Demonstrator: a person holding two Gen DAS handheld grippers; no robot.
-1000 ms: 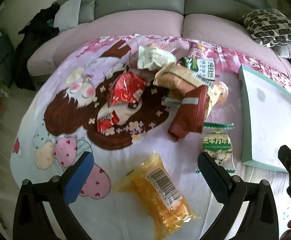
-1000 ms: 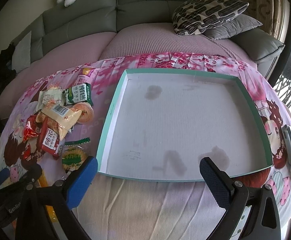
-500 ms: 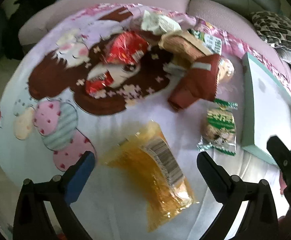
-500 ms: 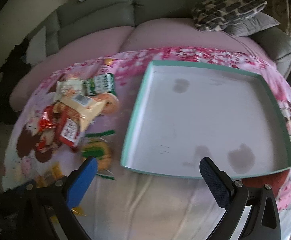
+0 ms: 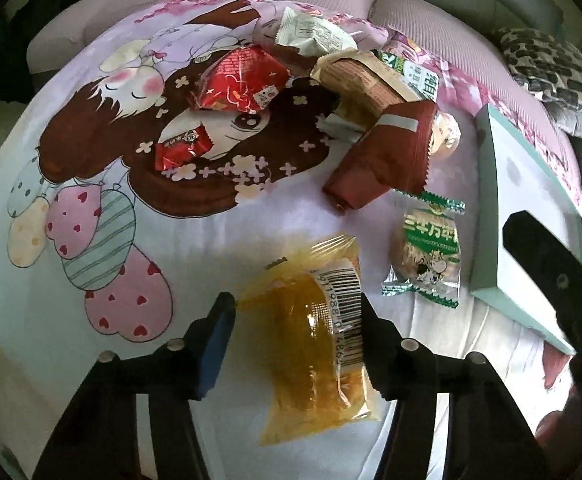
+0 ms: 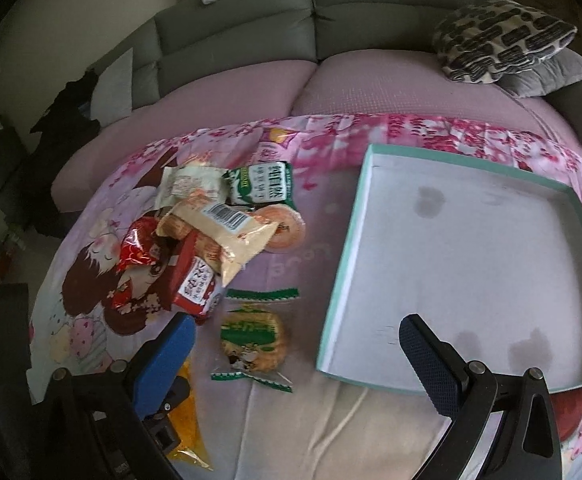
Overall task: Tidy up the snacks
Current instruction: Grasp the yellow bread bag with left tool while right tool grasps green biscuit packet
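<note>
Since my left gripper [image 5: 295,328] has dropped and closed in from wide open, it now pinches the yellow snack pack [image 5: 319,340] at lower centre; right gripper [image 6: 295,356] gapes, holding nothing, near tray [image 6: 343,280]. Lift next.

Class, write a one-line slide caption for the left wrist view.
Left gripper closing around the yellow snack bag, other snacks piled beyond, teal tray at right.
</note>
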